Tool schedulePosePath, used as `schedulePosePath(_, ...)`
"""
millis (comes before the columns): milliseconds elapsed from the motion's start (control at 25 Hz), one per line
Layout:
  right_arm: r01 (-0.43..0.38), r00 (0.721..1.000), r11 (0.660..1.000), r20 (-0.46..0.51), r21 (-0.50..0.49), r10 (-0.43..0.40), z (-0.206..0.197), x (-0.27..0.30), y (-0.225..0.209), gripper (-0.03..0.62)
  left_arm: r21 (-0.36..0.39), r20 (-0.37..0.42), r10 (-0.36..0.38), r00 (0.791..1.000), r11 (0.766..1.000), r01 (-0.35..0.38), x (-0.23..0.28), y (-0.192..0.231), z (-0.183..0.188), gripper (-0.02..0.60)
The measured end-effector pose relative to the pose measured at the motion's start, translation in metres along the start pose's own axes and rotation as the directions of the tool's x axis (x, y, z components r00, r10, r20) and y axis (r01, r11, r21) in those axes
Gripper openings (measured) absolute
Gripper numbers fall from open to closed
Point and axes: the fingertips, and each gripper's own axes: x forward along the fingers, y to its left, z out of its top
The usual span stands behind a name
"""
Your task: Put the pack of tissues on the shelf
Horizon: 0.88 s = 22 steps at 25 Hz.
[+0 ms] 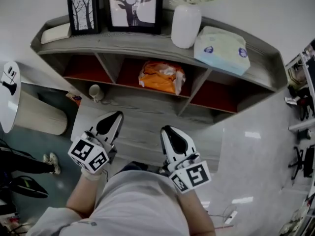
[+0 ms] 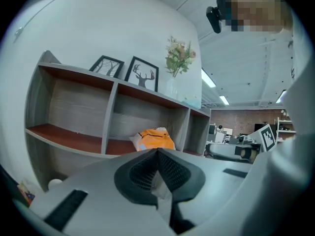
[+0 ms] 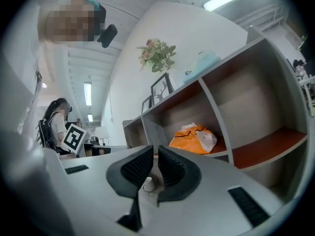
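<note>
The pack of tissues (image 1: 221,49), pale green and white with blue marks, lies on the top board of the grey shelf (image 1: 147,45), at its right end beside a white vase (image 1: 186,25). The right gripper view shows it up on that top board (image 3: 203,63). My left gripper (image 1: 109,123) (image 2: 158,151) hangs in front of the shelf, well below the pack, shut with nothing between its pads. My right gripper (image 1: 173,137) (image 3: 155,149) is level with it to the right, jaws together and empty.
An orange bag (image 1: 162,76) (image 2: 155,139) (image 3: 193,136) fills the middle compartment. Two framed pictures (image 1: 83,10) (image 1: 135,6) stand on the top board. A small white cup (image 1: 96,91) sits on the low ledge. A beige bin (image 1: 42,114) stands at left.
</note>
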Motion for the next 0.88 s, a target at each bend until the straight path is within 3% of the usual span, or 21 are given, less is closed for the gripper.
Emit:
schedulePosePath(400, -0.085, 0.995, 0.996, -0.055, -0.014, 0.084, -0.015, 0.025, 0.022, 0.044, -0.031, -0.030, -0.016, 0.999, 0.999, 0.015, -0.024, -0.007, -0.020, 0.017)
schedulePosePath(880, -0.071, 0.994, 0.996, -0.090, -0.048, 0.066, -0.020, 0.028, 0.022, 0.035, -0.077, -0.063, -0.077, 0.995, 0.994, 0.072, -0.016, -0.012, -0.033, 0.017)
